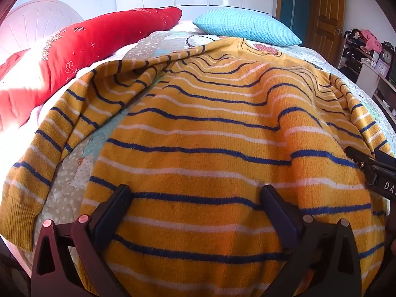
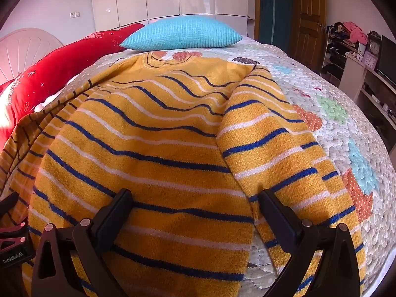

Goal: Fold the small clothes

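Left wrist view
Sweater: a mustard-yellow striped sweater with blue and white bands lies spread on the bed's patterned quilt, one sleeve trailing to the left of the body.
Left gripper: the left gripper hovers over the sweater's lower body, its fingers spread wide, gripping nothing.
Right gripper: its dark tip enters at the sweater's right edge.
Beyond the sweater: a red pillow and a turquoise pillow.

Right wrist view
Right gripper: the right gripper has fingers wide apart over the sweater, one on the body, the other on the folded-in sleeve.
Quilt: the quilt shows bare right of the sweater.
Beyond the sweater: the turquoise pillow.
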`<act>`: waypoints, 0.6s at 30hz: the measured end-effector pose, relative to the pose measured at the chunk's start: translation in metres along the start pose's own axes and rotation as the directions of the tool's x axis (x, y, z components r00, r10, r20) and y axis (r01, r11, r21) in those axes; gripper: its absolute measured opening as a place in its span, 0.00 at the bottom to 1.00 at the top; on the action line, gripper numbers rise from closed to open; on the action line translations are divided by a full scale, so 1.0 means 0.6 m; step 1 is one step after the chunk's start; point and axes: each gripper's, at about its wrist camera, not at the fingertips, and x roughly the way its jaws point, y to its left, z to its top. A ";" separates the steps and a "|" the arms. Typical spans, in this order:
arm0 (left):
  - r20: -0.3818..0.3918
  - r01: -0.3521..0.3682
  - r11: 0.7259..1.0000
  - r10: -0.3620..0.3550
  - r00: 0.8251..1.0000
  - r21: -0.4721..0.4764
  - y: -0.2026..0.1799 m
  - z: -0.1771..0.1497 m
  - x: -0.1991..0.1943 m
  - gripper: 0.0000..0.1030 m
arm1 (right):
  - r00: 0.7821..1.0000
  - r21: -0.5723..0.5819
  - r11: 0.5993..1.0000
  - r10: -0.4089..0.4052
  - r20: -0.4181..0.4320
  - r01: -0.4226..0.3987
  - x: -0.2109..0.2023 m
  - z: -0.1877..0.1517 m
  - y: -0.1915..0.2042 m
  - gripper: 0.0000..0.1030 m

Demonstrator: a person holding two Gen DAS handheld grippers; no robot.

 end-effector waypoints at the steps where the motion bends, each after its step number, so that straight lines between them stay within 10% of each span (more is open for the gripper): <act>1: -0.002 0.000 1.000 0.000 1.000 0.001 0.000 0.001 0.000 1.00 | 1.000 0.002 1.000 0.000 -0.001 0.000 0.005 0.001 -0.002 1.00; 18: -0.001 0.000 1.000 0.000 1.000 0.001 -0.001 0.002 0.000 1.00 | 1.000 0.007 1.000 -0.007 0.000 0.007 0.020 0.004 -0.002 1.00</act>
